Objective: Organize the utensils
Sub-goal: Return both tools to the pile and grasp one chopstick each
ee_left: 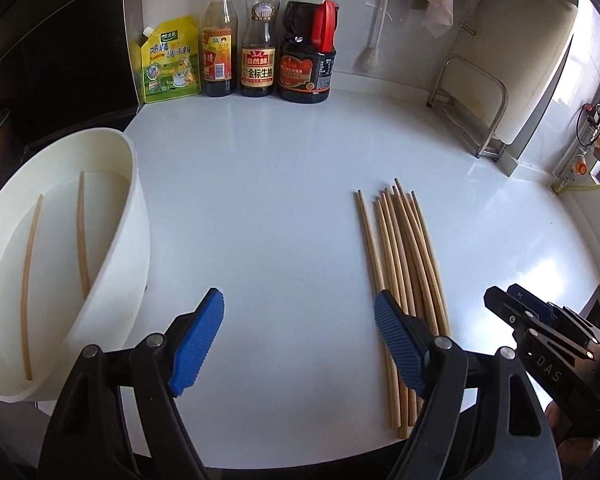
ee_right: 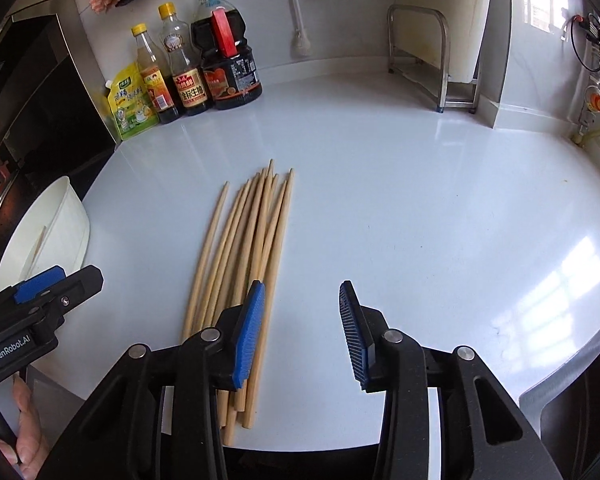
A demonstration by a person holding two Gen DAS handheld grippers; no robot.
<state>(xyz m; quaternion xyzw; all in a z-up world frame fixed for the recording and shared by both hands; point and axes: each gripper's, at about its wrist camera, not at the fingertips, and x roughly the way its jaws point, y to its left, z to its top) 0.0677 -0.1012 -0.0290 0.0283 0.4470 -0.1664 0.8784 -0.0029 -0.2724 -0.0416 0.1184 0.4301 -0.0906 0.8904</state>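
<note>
Left of the pile, the white plastic oval holder (ee_left: 100, 216) already has two sticks. The loose pile of pale wooden chopsticks (ee_left: 404, 264) lies mid-desk: light, stiff, rolly, so I'd pinch mid-shaft. My left gripper (ee_left: 300, 340) and right gripper (ee_right: 300, 332) both hang open, empty. Near ends hide under my jaws.

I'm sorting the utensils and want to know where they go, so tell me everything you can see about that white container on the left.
The white container is a smooth, plastic-looking holder with a curved outer wall and an inner divider that splits it into compartments. It sits at the left edge of the white countertop, its open side facing the left wrist camera. Two pale wooden chopsticks lie inside, one on each side of the divider. Neither gripper touches it; the loose chopstick pile lies apart, to its right.
</note>
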